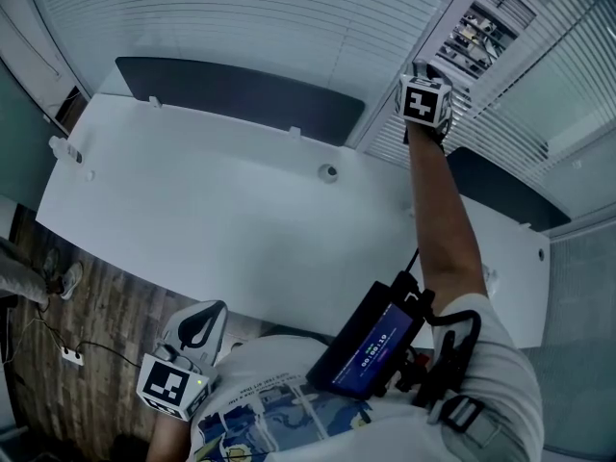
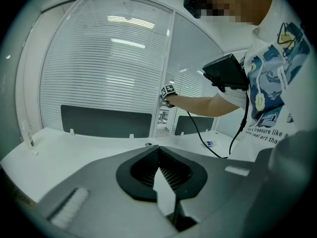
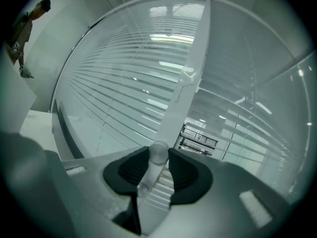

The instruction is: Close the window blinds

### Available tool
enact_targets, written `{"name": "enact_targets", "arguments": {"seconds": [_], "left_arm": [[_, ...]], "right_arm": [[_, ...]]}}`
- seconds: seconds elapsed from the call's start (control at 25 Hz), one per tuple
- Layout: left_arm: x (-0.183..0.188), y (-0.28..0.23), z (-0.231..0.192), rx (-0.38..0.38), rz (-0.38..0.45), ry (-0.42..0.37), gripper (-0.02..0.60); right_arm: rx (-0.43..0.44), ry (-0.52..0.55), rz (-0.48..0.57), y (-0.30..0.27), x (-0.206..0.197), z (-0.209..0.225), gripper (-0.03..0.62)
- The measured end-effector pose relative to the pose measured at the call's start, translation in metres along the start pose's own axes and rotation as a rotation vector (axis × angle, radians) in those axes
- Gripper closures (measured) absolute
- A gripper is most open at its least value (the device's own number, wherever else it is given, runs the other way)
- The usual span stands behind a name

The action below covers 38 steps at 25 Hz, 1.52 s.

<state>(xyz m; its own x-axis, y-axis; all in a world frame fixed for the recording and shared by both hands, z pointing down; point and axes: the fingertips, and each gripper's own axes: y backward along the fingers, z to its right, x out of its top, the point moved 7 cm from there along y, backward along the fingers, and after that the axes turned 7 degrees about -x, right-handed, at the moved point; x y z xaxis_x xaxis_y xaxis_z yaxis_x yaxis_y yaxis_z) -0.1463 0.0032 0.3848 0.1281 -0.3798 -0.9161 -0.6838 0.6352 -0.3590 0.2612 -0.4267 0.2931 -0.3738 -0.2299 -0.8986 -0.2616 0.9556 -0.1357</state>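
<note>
White slatted blinds (image 1: 241, 17) cover the left window pane, their slats close to flat. On the pane at the right the blinds (image 1: 549, 65) stand partly tilted, and a lit room shows through them. My right gripper (image 3: 157, 152) is raised to the white frame post between the two panes. It is shut on a pale round blind wand (image 3: 151, 172) that hangs between its pads. In the head view this gripper (image 1: 422, 67) is at arm's length above the desk. My left gripper (image 2: 158, 150) hangs low by the person's hip (image 1: 204, 316), jaws together and holding nothing.
A long white desk (image 1: 241, 219) runs under the windows, with dark panels (image 1: 241, 94) along its back edge and a small round fitting (image 1: 329, 172). A black device (image 1: 371, 340) with a cable hangs on the person's chest. Another person (image 3: 25, 29) stands far left.
</note>
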Motion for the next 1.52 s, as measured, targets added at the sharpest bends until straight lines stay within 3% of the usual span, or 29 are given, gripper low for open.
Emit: {"name": "enact_targets", "arguments": {"seconds": [0.08,0.2,0.44,0.56,0.68,0.8,1.28,1.52], "left_arm": [[0.001,0.001,0.000,0.002,0.000,0.001,0.578],[0.001,0.001,-0.001,0.002,-0.001,0.003,0.578],[0.001,0.001,-0.003,-0.005,-0.003,0.005,0.578],[0.000,0.001,-0.004,-0.009,-0.004,0.005,0.578],[0.001,0.000,-0.005,-0.019,-0.004,0.001,0.578],[0.001,0.000,-0.005,-0.024,-0.003,0.001,0.578],[-0.002,-0.007,-0.001,-0.034,-0.006,-0.003,0.578],[0.000,-0.008,0.000,-0.023,-0.009,0.007,0.578]], "right_arm": [[-0.002,0.023,0.005,0.001,0.000,-0.001,0.467],[0.017,-0.033,-0.001,-0.002,-0.006,-0.001,0.464],[0.087,-0.304,-0.026,0.004,-0.017,0.002,0.451],[0.183,-0.549,-0.052,0.009,-0.030,-0.002,0.451],[0.267,-0.932,-0.086,0.006,-0.042,0.004,0.451],[0.292,-1.192,-0.079,0.002,-0.049,0.015,0.451],[0.386,-1.585,-0.044,-0.010,-0.045,0.025,0.451],[0.370,-1.688,-0.066,-0.016,-0.052,0.029,0.462]]}}
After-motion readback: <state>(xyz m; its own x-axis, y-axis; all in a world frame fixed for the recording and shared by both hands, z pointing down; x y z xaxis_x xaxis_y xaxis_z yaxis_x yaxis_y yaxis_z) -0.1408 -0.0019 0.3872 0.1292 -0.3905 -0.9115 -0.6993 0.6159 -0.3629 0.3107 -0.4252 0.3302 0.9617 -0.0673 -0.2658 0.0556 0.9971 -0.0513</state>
